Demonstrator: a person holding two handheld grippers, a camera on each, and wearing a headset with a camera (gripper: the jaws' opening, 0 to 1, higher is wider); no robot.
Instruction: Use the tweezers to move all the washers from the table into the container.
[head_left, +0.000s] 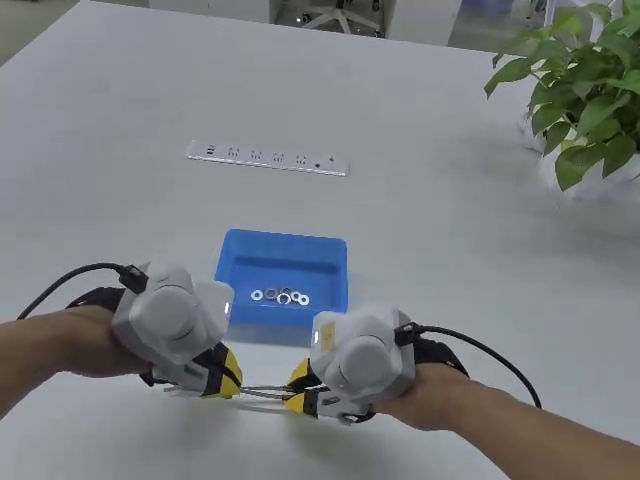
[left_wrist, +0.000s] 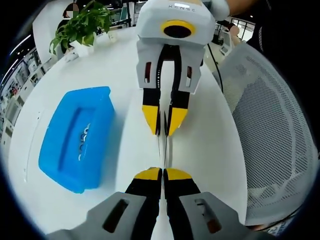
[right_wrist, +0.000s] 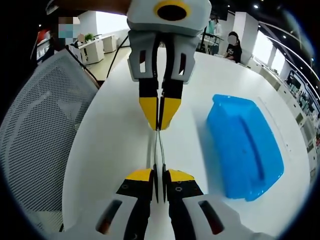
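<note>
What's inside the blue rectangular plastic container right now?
A cluster of small silver metal washers lies on the floor of the blue rectangular plastic container. They overlap, so the exact count, and anything beneath them, cannot be seen.

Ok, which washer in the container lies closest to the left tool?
The washer at the row's left end in the head view; the others lie to its right.

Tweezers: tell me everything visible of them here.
The tweezers are slim, silvery metal, two thin arms lying nearly together. They span level between the left gripper and the right gripper, each shut on one end, over the white table, nearer the person than the blue container. Their tips are hidden.
</note>
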